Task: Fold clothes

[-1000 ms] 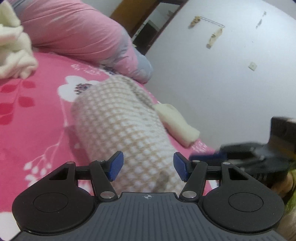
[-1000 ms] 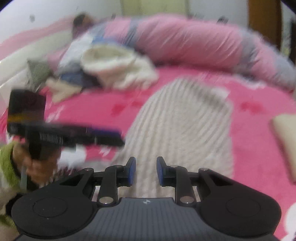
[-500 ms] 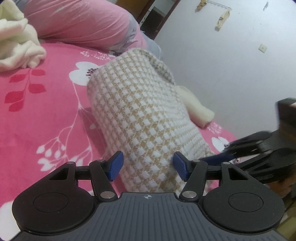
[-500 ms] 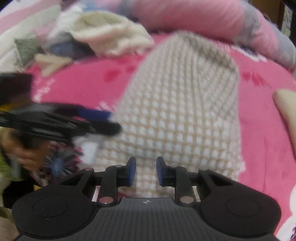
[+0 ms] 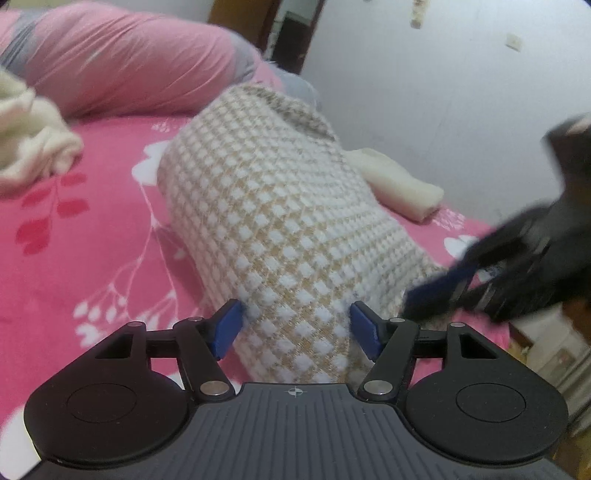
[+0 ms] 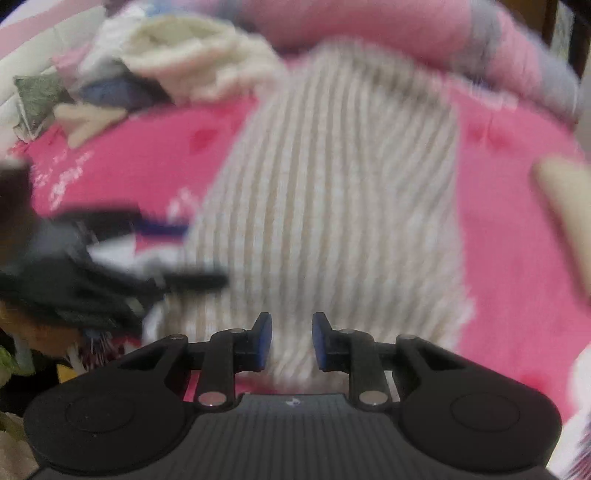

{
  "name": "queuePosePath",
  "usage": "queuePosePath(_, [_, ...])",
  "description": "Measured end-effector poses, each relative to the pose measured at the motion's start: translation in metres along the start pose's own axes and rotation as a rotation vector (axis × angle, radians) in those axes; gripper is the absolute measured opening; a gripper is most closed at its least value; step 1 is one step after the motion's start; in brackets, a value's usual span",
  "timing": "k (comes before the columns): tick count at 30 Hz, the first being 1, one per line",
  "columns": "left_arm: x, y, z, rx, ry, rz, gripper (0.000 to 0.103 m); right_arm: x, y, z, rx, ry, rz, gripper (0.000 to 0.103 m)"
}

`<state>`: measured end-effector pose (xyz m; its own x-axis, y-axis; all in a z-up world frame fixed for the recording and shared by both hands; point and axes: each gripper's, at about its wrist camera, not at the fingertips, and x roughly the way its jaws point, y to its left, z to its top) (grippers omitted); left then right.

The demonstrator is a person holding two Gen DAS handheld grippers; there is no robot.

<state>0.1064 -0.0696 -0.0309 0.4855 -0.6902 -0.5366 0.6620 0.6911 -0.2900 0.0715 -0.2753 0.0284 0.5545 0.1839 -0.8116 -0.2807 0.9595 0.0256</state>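
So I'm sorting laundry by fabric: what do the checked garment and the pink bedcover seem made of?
Checked garment: apparently a thick knit or fleece, matte, with raised white tufts on a tan ground. Pink bedcover: looks like soft plush, with a matte, slightly fuzzy printed floral surface; fibre unclear.

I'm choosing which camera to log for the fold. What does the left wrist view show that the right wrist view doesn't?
Only the left wrist view: the white wall, a dark doorway, and the left gripper close up, jaws opening with checked fabric between them.

Only the right wrist view: a pile of loose clothes at the far left, and the right gripper close up, jaws narrow, nothing visibly pinched.

Both: the checked knit garment on the pink floral bedspread, the long pink pillow, a small cream item.
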Motion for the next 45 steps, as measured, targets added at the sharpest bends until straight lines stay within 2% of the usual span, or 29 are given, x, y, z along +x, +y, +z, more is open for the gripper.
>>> queuePosePath(2, [0.001, -0.002, -0.002, 0.022, 0.000, 0.003, 0.066, -0.023, 0.000, 0.023, -0.055, -0.078, -0.034, 0.025])
queuePosePath(5, [0.001, -0.006, -0.004, 0.041, 0.000, 0.020, 0.066, -0.032, 0.011, 0.066, -0.140, -0.195, -0.074, 0.025])
queuePosePath(6, [0.001, -0.008, -0.004, 0.043, -0.001, 0.025, 0.066, -0.025, 0.015, 0.073, -0.162, -0.207, -0.079, 0.025])
queuePosePath(8, [0.000, -0.009, -0.006, 0.048, -0.008, 0.029, 0.066, 0.014, 0.016, 0.086, -0.196, -0.148, -0.118, 0.025])
queuePosePath(10, [0.003, -0.008, -0.009, 0.045, -0.006, 0.035, 0.066, 0.087, 0.001, 0.072, -0.209, 0.023, -0.178, 0.024])
queuePosePath(12, [0.007, -0.003, -0.011, 0.010, -0.008, 0.028, 0.067, 0.122, -0.004, 0.055, -0.274, 0.027, -0.252, 0.024])
queuePosePath(18, [0.003, 0.001, -0.014, -0.010, -0.011, 0.008, 0.067, 0.080, -0.025, 0.083, -0.106, 0.060, -0.186, 0.025])
queuePosePath(20, [0.004, 0.005, -0.013, -0.028, -0.008, -0.002, 0.067, 0.053, -0.016, 0.098, -0.122, -0.027, -0.158, 0.025])
queuePosePath(23, [0.004, 0.002, -0.014, -0.025, -0.010, 0.005, 0.067, 0.040, 0.000, 0.128, -0.148, -0.134, -0.096, 0.025])
queuePosePath(25, [0.004, -0.002, -0.015, -0.018, -0.014, 0.013, 0.067, 0.067, -0.001, 0.141, -0.150, -0.111, -0.087, 0.024])
queuePosePath(27, [0.005, -0.002, -0.015, -0.017, -0.027, 0.029, 0.067, 0.138, -0.024, 0.131, -0.085, 0.019, -0.102, 0.025])
queuePosePath(28, [0.006, 0.001, -0.014, -0.032, -0.027, 0.024, 0.067, 0.163, -0.040, 0.122, -0.012, 0.029, -0.076, 0.029])
queuePosePath(30, [0.008, 0.008, -0.009, -0.068, -0.023, 0.003, 0.067, 0.163, -0.055, 0.117, 0.090, -0.019, -0.012, 0.029])
queuePosePath(33, [0.007, 0.006, -0.012, -0.042, -0.023, 0.003, 0.067, 0.152, -0.041, 0.113, 0.028, -0.030, -0.070, 0.030])
queuePosePath(38, [0.006, 0.011, -0.015, -0.061, -0.010, -0.009, 0.067, 0.094, -0.014, 0.146, -0.042, -0.095, -0.067, 0.030])
queuePosePath(40, [0.006, 0.013, -0.015, -0.077, -0.008, -0.016, 0.067, 0.086, 0.001, 0.156, -0.086, -0.119, -0.033, 0.030])
queuePosePath(42, [0.006, 0.011, -0.015, -0.074, -0.009, -0.011, 0.067, 0.106, 0.011, 0.157, -0.117, -0.054, -0.008, 0.030])
queuePosePath(44, [0.004, 0.009, -0.016, -0.076, -0.021, 0.018, 0.067, 0.164, 0.011, 0.135, -0.133, 0.065, -0.034, 0.029])
queuePosePath(45, [0.002, 0.012, -0.015, -0.089, -0.026, 0.017, 0.067, 0.168, 0.013, 0.134, -0.130, 0.050, -0.037, 0.029])
